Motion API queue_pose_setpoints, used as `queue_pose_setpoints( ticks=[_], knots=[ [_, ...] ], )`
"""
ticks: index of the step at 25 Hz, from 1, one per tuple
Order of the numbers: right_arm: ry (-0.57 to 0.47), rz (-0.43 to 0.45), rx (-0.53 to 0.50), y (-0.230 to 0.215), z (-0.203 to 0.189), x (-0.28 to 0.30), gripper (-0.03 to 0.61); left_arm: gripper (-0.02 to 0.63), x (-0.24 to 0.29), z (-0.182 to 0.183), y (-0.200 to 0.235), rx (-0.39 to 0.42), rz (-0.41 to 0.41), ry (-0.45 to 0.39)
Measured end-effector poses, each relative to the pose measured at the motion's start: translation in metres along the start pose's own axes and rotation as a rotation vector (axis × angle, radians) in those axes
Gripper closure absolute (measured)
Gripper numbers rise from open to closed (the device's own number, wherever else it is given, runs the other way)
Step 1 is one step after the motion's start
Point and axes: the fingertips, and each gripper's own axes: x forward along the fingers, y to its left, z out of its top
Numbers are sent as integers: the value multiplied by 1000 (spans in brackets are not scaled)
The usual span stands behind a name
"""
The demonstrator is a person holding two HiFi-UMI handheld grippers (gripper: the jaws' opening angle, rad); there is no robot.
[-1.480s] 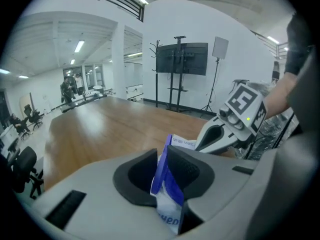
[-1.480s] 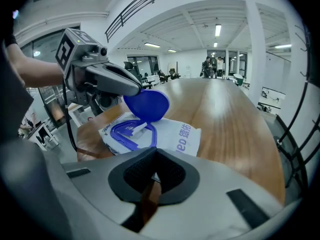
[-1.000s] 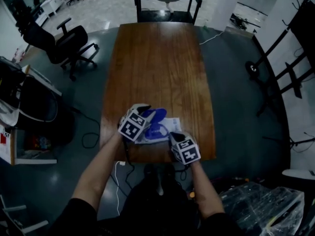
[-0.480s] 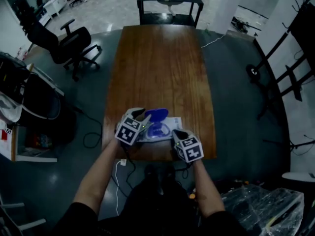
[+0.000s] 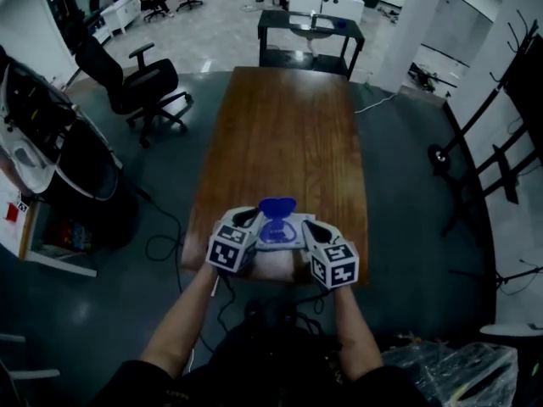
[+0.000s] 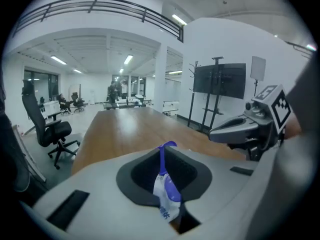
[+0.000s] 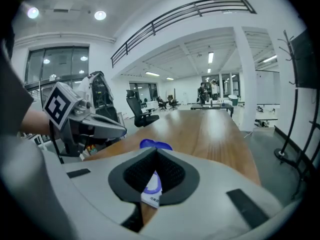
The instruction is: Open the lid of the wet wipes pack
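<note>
In the lower centre of the head view, the wet wipes pack (image 5: 280,237) sits between the two grippers over the near end of the long wooden table (image 5: 288,134). Its blue lid (image 5: 277,205) is flipped open and stands up at the pack's far edge, toward the top of the frame. Below the lid, the blue ring of the opening faces upward.

The left gripper (image 6: 165,170) comes in from the pack's left side. In the left gripper view its jaws are closing, and the pads already pinch the white edge of the pack between them. The thin blue lid rises above that pinch. The right gripper (image 7: 154,176) comes in from the pack's right side. In the right gripper view its jaws are drawn together on the opposite white edge, and the blue lid shows just beyond them.

Each gripper's marker cube faces the head camera, and the person's forearms reach up from the bottom of the frame. The rest of the tabletop stretches away toward the top of the picture. A black office chair (image 5: 140,83) stands on the floor at the upper left, well apart from the table.
</note>
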Motion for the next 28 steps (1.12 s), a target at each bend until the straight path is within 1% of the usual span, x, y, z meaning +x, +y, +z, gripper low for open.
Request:
queue_pose_setpoints(
  ticks=[2,4,8,13,18,23,28],
  knots=[
    [-48,9,1,6,17,-9,568,597,-14,13,-5,-10,15,-51],
    [-93,20,-3,14,32,-18,568,606,-28,26,-10,-16,22,-98],
    [-174,47,-30,29,62,-37,568,606,-52,50,-22,-26,25,-173],
    [-262,82,-46,47,94,-60,568,606,-78,81,-43,3,20,-244],
    [-337,109,-87,63,120,-78,568,606,-95,100,-60,30,12,-296],
    [-397,128,-98,73,141,-96,568,607,-110,114,-68,32,13,-334],
    [-427,142,-103,78,149,-105,569,606,-119,119,-73,36,17,-352]
  ],
)
